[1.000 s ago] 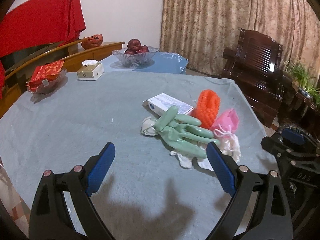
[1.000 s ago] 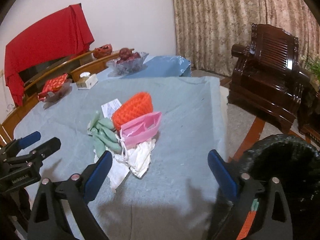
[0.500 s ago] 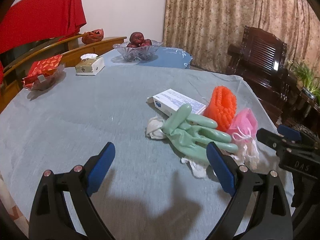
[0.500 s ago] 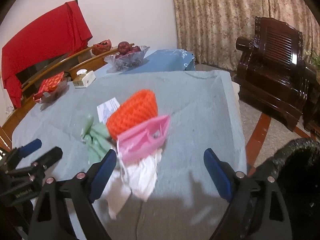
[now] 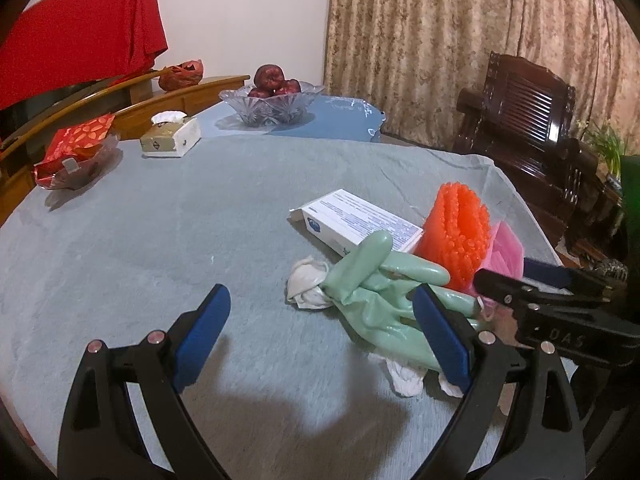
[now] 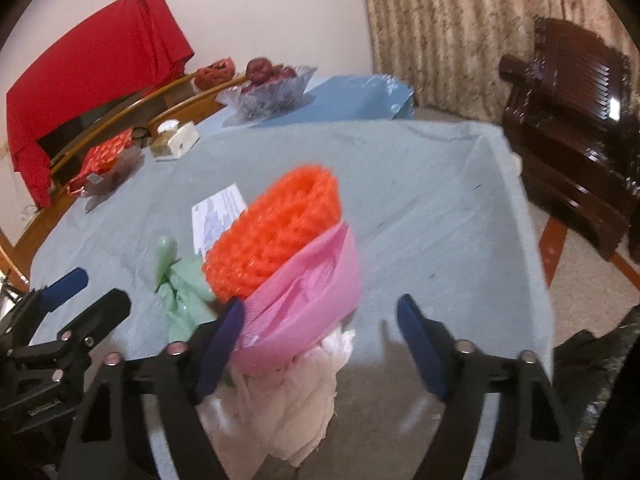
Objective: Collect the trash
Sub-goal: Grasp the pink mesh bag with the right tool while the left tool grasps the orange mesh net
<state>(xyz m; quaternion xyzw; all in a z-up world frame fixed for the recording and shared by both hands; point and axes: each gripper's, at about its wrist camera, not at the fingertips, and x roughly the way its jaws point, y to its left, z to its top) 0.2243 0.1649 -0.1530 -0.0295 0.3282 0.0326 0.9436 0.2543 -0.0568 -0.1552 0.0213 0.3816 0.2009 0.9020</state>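
Meanwhile right gripper (image 6: 320, 344) closing around pink bag (image 6: 308, 300), possibly untouched, left gripper (image 5: 320, 340) wide, table edge (image 6: 532, 240) near.

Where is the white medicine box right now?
In the left wrist view the white box lies right of centre on the grey cloth, behind the green glove and beside the orange foam net.

around me i see a white wall (image 5: 248, 12), patterned beige curtains (image 5: 432, 40), a dark carved wooden chair (image 5: 528, 120) and a red cloth (image 5: 80, 32).
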